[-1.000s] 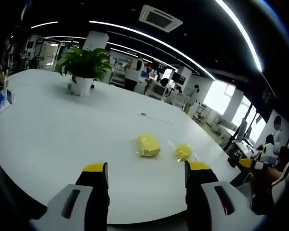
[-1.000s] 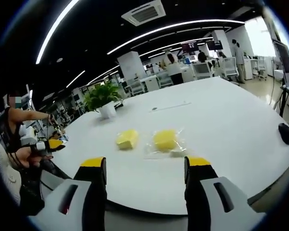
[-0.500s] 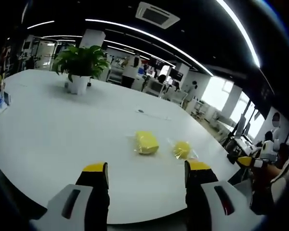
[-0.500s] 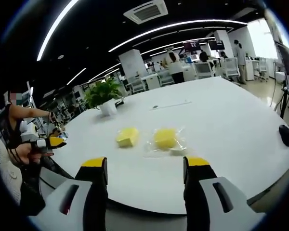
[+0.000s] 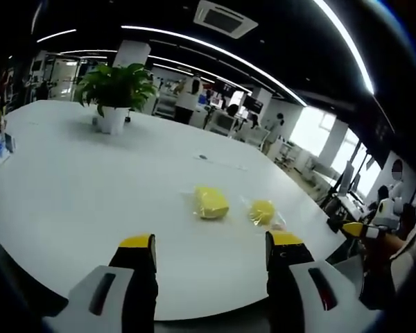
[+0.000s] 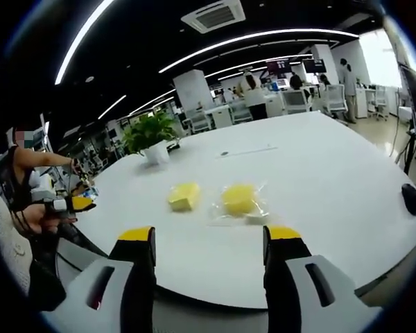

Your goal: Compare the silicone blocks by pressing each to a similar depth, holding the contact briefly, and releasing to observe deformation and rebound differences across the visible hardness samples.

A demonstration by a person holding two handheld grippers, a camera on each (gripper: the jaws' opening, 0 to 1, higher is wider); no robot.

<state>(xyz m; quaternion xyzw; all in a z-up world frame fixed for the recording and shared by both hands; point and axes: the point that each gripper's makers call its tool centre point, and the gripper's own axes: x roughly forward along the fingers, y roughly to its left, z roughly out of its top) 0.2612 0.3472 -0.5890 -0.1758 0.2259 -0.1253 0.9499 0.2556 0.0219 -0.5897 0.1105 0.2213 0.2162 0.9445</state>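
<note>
Two yellow silicone blocks lie side by side on a large white table (image 5: 69, 187). In the left gripper view the nearer block (image 5: 211, 202) sits left of the smaller-looking block (image 5: 263, 211), which rests in clear plastic wrap. The right gripper view has a bare block (image 6: 184, 196) on the left and a wrapped block (image 6: 238, 199) on the right. My left gripper (image 5: 208, 244) is open, well short of the blocks, with nothing between its jaws. My right gripper (image 6: 206, 239) is open too, hovering near the table edge. The left gripper's yellow tip (image 6: 80, 202) shows at the left, the right gripper's tip (image 5: 353, 229) at the right.
A potted plant (image 5: 114, 94) stands far back on the table, also visible as a plant (image 6: 151, 139) in the right gripper view. A black mouse (image 6: 410, 198) lies near the right edge. A thin cable (image 6: 246, 151) crosses the far tabletop. People and desks fill the office behind.
Both views shifted slightly as my hands moved. The blocks stay in place on the table and both grippers remain open.
</note>
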